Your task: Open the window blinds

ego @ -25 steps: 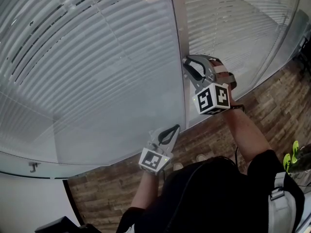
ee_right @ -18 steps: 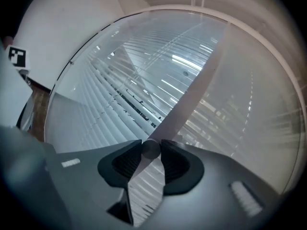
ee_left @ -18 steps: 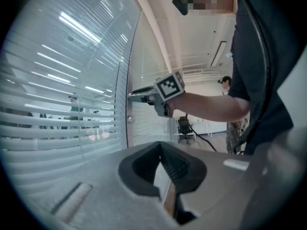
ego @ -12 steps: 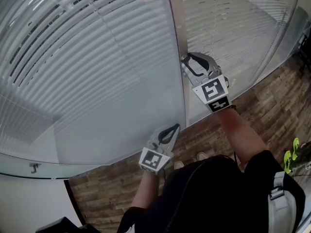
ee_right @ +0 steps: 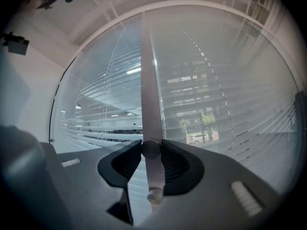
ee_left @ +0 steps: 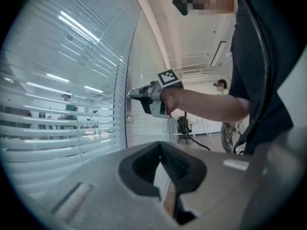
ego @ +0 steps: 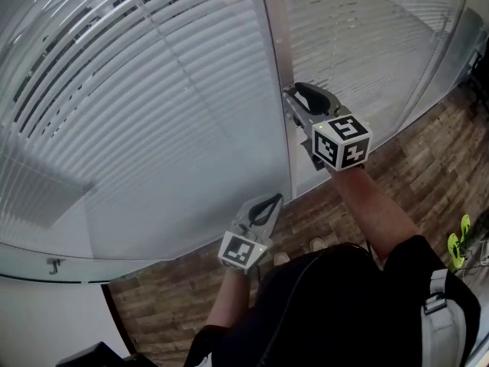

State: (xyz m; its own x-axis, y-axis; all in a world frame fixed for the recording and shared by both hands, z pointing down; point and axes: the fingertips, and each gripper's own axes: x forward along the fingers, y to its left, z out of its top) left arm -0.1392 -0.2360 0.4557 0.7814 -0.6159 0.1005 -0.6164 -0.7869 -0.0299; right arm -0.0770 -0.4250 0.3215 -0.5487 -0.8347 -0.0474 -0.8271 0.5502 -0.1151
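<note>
Window blinds (ego: 153, 136) hung part-tilted as right gripper (ego: 290, 104) fingers clamped the frame knob (ee_right: 151, 148); twisting it squarely, without slipping, seemed key. Left gripper (ego: 275, 202) idled, fingers together.

We see smooth matt slats on the blinds (ego: 153, 113), a wood-plank floor (ego: 428, 167), a matt grey plastic right gripper (ee_right: 151, 152) and a smooth knob (ee_right: 150, 147).

Daylight through blinds (ego: 153, 128), fisheye-warped edges
</note>
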